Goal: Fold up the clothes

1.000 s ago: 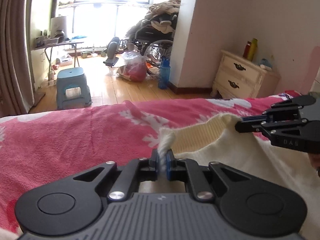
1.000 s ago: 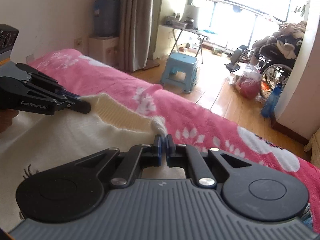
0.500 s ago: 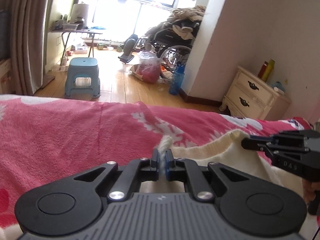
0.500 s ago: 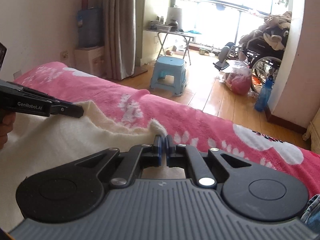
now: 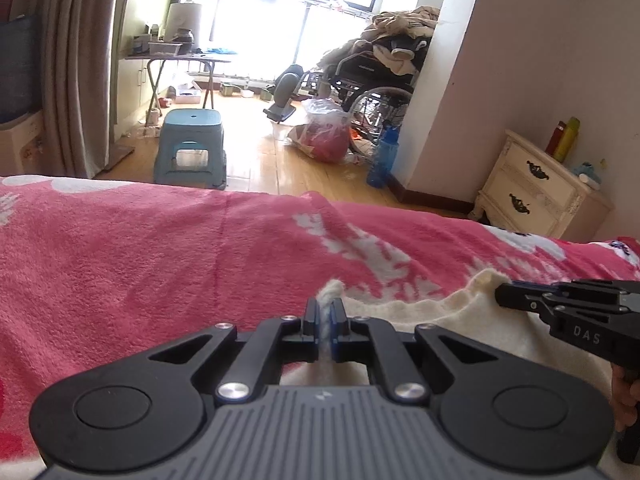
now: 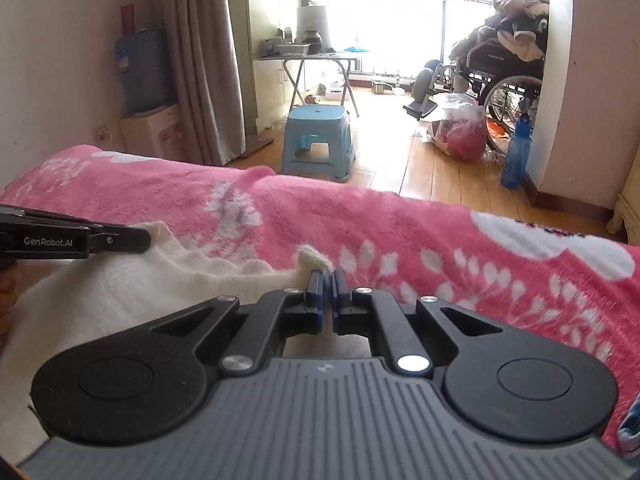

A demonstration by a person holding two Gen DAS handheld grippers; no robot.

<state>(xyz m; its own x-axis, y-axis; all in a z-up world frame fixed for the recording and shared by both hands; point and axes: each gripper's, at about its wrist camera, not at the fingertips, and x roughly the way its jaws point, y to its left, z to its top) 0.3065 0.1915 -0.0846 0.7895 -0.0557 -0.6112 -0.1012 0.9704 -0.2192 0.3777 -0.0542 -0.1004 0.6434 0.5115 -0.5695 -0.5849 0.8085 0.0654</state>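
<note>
A cream knitted garment [image 5: 452, 316] lies on a pink blanket [image 5: 160, 248] with white flower print. My left gripper [image 5: 327, 307] is shut on one corner of the garment's edge, and a tuft of cream knit sticks up between its fingers. My right gripper [image 6: 327, 280] is shut on the other corner, whose tip pokes out at the left finger. Each gripper shows in the other's view: the right gripper [image 5: 504, 295] at the right, the left gripper [image 6: 144, 239] at the left. The cream garment [image 6: 160, 280] sags between them, low over the blanket [image 6: 440, 240].
Beyond the bed's far edge is wooden floor with a blue plastic stool [image 5: 191, 148], a red bag [image 5: 328, 142], a blue bottle [image 5: 382, 158] and a loaded wheelchair [image 5: 380, 80]. A cream nightstand [image 5: 536, 192] stands at the right, a curtain [image 5: 76, 68] and a folding table [image 5: 180, 60] at the left.
Both grippers have come down towards the blanket with the garment's edge still pinched. The stretched ribbed hem seen one second ago now hangs slack and low between them.
</note>
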